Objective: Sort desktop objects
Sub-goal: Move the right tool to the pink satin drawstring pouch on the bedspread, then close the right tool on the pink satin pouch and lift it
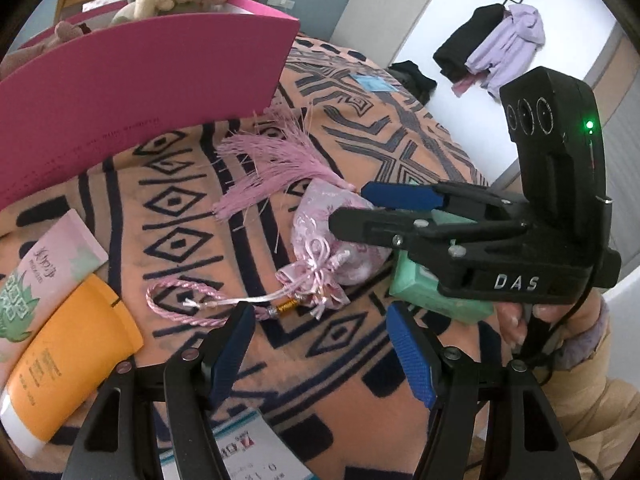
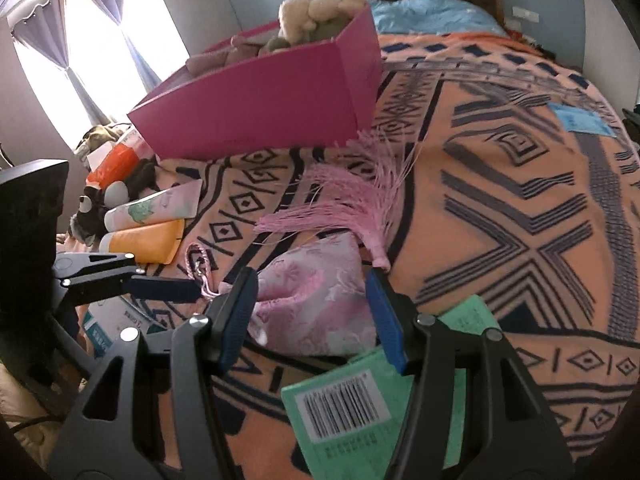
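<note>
A pink satin sachet (image 1: 340, 236) with a long pink tassel (image 1: 276, 168) and a braided cord loop (image 1: 180, 304) lies on the patterned blanket. My right gripper (image 2: 312, 300) is open, its blue pads on either side of the sachet (image 2: 316, 300), just above it. It also shows in the left wrist view (image 1: 352, 204). My left gripper (image 1: 320, 320) is open and empty, hovering near the cord end. A green box (image 2: 372, 396) lies under the right gripper. An orange tube (image 1: 68, 360) and a pink-green tube (image 1: 44, 272) lie at the left.
A large magenta box (image 2: 272, 108) with plush toys stands at the back. A white-blue card (image 1: 240, 452) lies beneath the left gripper. A dark plush toy (image 2: 96, 208) sits at the bed's left edge. Clothes hang on a wall rack (image 1: 500, 44).
</note>
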Motion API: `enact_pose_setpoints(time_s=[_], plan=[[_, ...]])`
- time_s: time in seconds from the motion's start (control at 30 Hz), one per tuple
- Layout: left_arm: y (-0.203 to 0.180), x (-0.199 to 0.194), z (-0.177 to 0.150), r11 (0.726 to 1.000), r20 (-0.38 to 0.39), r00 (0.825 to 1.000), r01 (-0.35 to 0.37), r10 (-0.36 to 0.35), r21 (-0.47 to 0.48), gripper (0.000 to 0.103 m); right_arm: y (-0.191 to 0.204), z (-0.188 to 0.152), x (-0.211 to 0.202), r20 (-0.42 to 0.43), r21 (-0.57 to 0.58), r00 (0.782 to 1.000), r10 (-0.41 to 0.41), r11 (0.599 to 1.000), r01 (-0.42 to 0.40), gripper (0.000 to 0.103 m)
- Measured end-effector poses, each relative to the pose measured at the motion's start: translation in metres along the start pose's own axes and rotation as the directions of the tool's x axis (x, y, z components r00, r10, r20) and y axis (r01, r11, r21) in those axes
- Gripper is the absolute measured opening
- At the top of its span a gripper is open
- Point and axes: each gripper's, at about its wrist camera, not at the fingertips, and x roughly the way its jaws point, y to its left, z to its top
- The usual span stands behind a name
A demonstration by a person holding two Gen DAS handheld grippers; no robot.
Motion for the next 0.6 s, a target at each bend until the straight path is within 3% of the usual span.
enact_pose_setpoints(time_s=[0.13,0.37,0.6], plan=[[0.003,0.004,0.004,1.0,-0.002,1.0,0.0,0.0,-0.011,0.067,0.001,0.001,0.007,-0.03,-0.007,1.0,0.006,1.0,-0.006,0.059],[0.011,0.011,0.012,0.999,0.007,1.0,-0.015,0.015,-0.03,0.045,0.007,-0.001,0.011,-0.049,-0.03,0.999,0.019,0.999,-0.02,0.055],[0.017,0.012,0.015,0.999,0.013,1.0,0.006,-0.006,-0.043,0.044,0.006,-0.002,0.008,-0.041,-0.014,0.999,0.014,1.0,-0.014,0.042]])
